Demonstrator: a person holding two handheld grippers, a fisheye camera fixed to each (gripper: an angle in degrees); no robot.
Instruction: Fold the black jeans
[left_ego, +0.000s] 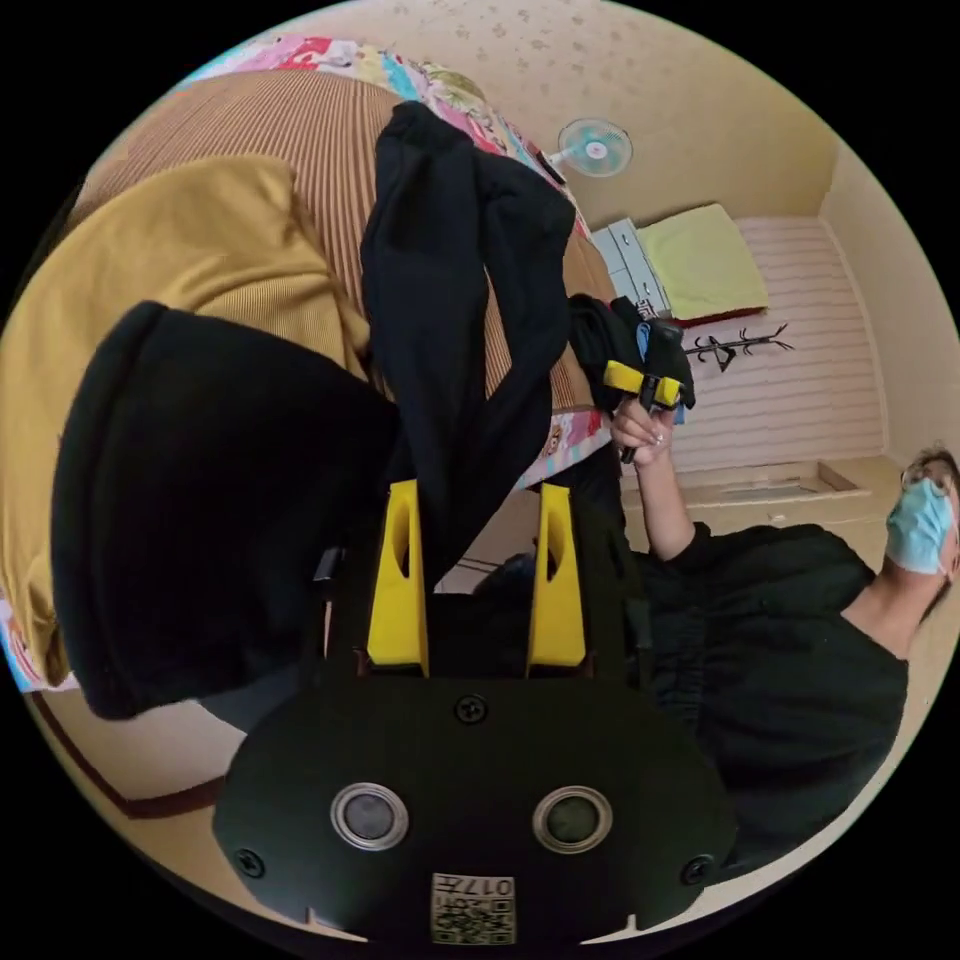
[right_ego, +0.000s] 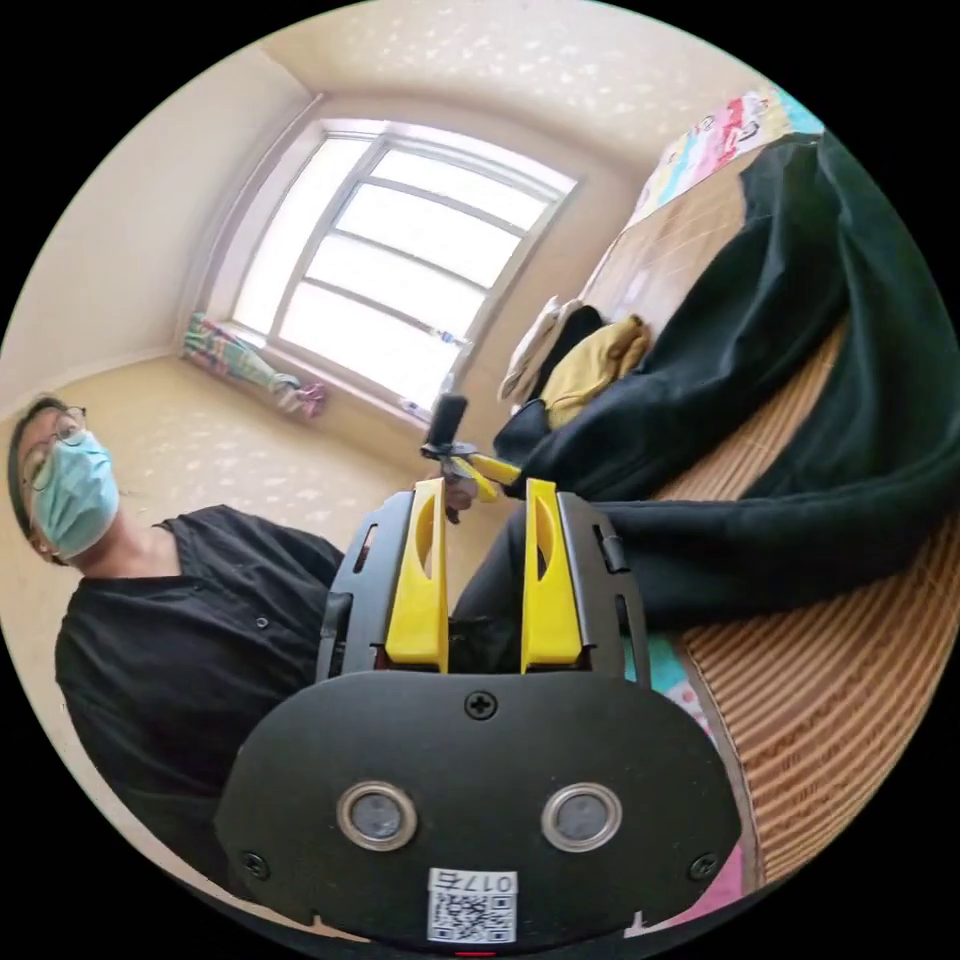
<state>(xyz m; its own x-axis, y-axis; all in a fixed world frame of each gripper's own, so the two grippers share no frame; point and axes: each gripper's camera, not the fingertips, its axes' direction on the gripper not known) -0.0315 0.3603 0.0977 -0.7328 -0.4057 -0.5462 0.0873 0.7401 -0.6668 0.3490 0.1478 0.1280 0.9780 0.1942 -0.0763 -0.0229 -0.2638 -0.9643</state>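
Bed (right_ego: 850, 700) with striped mat carries black jeans (right_ego: 800, 420), legs stretched across it. Left hand-held gripper (left_ego: 478, 500) clamped on one jeans end; right hand-held gripper (right_ego: 484, 495): dark cloth between jaws, grip unclear. Risk: yellow garment (left_ego: 150, 260) just beside could snag, dragging along.

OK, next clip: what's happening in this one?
A person stands at a bed with a striped mat, working on black jeans with tongs in each hand. The left tongs have black denim running between their jaws. The right tongs meet the jeans near the bed's edge. The jeans lie spread out, not yet folded.
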